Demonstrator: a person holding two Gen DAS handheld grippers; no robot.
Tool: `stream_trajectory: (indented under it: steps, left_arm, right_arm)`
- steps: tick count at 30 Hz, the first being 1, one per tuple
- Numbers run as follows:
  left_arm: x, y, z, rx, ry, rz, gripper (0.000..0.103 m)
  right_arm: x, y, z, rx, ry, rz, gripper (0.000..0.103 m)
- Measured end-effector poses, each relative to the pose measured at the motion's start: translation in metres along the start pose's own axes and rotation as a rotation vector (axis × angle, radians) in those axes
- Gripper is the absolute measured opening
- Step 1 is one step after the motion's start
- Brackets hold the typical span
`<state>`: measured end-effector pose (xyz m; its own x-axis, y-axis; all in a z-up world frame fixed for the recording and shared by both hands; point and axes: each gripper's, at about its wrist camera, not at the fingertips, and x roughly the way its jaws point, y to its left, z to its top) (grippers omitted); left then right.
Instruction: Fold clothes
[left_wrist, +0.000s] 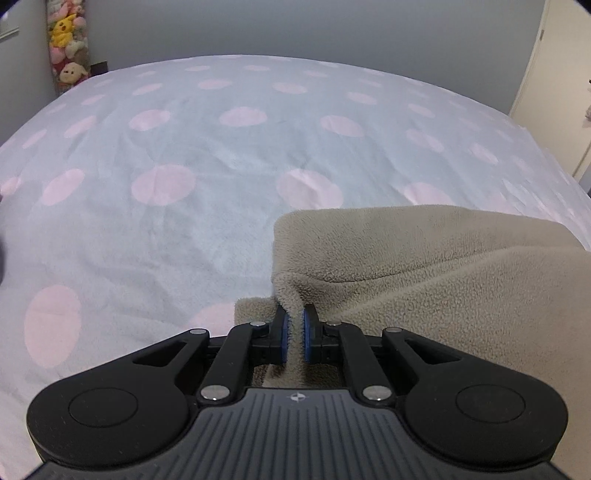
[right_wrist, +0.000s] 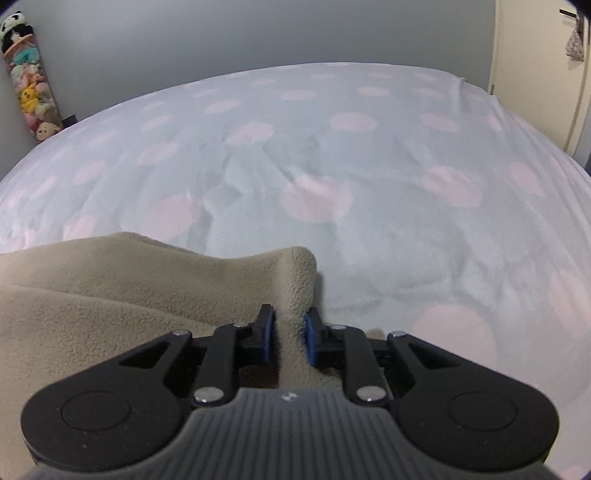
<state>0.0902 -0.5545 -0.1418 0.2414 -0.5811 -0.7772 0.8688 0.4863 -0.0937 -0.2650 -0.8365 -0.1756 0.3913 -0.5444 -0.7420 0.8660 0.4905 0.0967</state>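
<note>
Both grippers have a grab on the same beige fleece garment (left_wrist: 424, 266), one at each end of it. Can't tell if it's a top, pants or a small throw, it's just a bunched-up fuzzy thing from these angles.

The left gripper (left_wrist: 294, 334) has its blue pads (left_wrist: 283, 332) squeezed onto a thin ridge of fleece that runs right between them. From there the fabric climbs up just ahead of the pads and spreads off to the right of the gripper, filling that whole lower-right side of the left wrist view. A little flap of it also pokes out just left of the fingers.

The right gripper (right_wrist: 290, 338) is doing the mirror version: blue pads (right_wrist: 309, 339) pinching a slightly thicker fold of the fleece garment (right_wrist: 110, 295), which humps up directly in front of the fingers and then drapes away to the left of the gripper.

Everything sits over a pale blue bedspread with big pink polka dots (left_wrist: 184, 229), a bit wrinkled ahead of both grippers. Way off ahead and to the left, against the grey wall, there's a tall hanging column of plush toys (left_wrist: 68, 44). A cream door (right_wrist: 539, 74) shows far ahead to the right.
</note>
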Motion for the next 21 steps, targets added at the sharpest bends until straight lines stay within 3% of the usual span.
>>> stream_trajectory:
  steps: [4, 8, 10, 13, 18, 21]
  left_arm:
    - [-0.017, -0.002, -0.001, -0.055, -0.040, 0.029, 0.018]
    - [-0.059, -0.008, -0.011, -0.094, -0.123, 0.118, 0.033]
    - [-0.085, -0.012, -0.023, -0.114, -0.181, 0.143, 0.049]
    - [-0.114, -0.013, -0.046, -0.161, -0.203, 0.143, 0.049]
    - [-0.136, -0.010, -0.090, -0.254, -0.159, 0.136, 0.049]
    - [-0.142, -0.005, -0.112, -0.331, -0.121, 0.135, 0.049]
  right_arm:
    - [-0.005, 0.001, 0.005, 0.003, 0.018, -0.004, 0.026]
    - [-0.037, -0.006, 0.007, 0.039, -0.038, -0.021, 0.046]
    - [-0.058, -0.010, 0.000, 0.042, -0.064, -0.028, 0.050]
    - [-0.087, -0.017, -0.021, 0.085, -0.059, -0.020, 0.054]
    - [-0.128, -0.025, -0.073, 0.183, -0.048, -0.008, 0.059]
    - [-0.145, -0.026, -0.104, 0.256, -0.044, -0.008, 0.071]
